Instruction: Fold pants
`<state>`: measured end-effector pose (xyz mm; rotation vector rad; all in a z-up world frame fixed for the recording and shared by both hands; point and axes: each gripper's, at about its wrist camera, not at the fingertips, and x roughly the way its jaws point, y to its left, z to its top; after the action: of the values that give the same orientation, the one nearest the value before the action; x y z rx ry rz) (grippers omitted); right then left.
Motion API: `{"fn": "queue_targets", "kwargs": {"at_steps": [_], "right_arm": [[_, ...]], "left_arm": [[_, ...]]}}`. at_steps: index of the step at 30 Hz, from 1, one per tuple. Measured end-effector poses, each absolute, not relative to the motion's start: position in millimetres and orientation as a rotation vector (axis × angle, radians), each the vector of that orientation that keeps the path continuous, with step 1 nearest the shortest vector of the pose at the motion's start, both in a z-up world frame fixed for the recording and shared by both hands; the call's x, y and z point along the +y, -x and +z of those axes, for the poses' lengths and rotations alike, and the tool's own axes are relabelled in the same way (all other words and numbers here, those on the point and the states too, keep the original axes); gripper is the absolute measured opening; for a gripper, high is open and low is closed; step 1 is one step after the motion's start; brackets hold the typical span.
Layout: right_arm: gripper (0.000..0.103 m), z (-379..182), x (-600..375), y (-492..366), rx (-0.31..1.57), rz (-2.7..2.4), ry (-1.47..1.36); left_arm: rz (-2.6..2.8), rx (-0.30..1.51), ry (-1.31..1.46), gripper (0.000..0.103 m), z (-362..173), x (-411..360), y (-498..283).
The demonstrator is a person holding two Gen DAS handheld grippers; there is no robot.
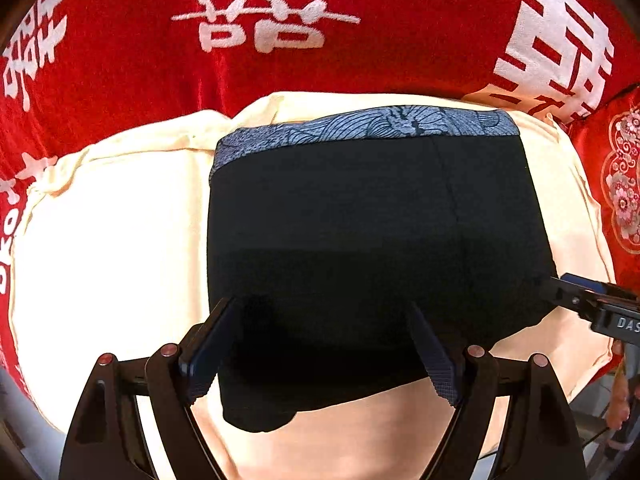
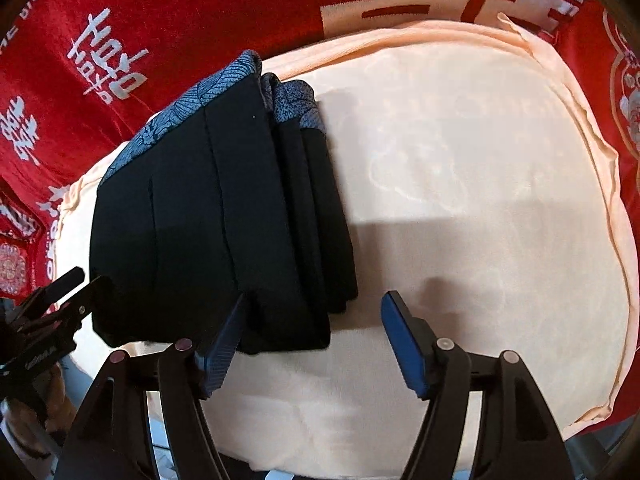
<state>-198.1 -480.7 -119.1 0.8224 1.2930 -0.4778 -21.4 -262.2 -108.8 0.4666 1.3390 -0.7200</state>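
Item: black pants (image 1: 360,248), folded into a compact stack, patterned blue-grey waistband (image 1: 360,128) lying along its upper edge; sitting mid-frame in the left view, left of centre in the right view, on a cream cloth (image 1: 112,240) over a red cover with white characters (image 1: 140,40).

My left gripper (image 1: 324,344) is hovering low in frame, jaws standing wide apart over the stack's near edge.

My right gripper (image 2: 312,340) is hanging at the stack's lower right corner, jaws parted, nothing clamped.
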Motion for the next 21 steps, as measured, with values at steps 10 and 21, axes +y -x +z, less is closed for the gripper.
{"fn": "queue_targets", "kwargs": {"at_steps": [10,21], "right_arm": [[0.082,-115,-495,208,1.201,-0.428,-0.888],[0.085,-126,-517,189,1.215,-0.379,-0.884]], "left_arm": [[-0.735,1.371,-0.408,0.095,-113,-251,-10],[-0.682,1.421,-0.343,0.102,-130,-240,-46]]}}
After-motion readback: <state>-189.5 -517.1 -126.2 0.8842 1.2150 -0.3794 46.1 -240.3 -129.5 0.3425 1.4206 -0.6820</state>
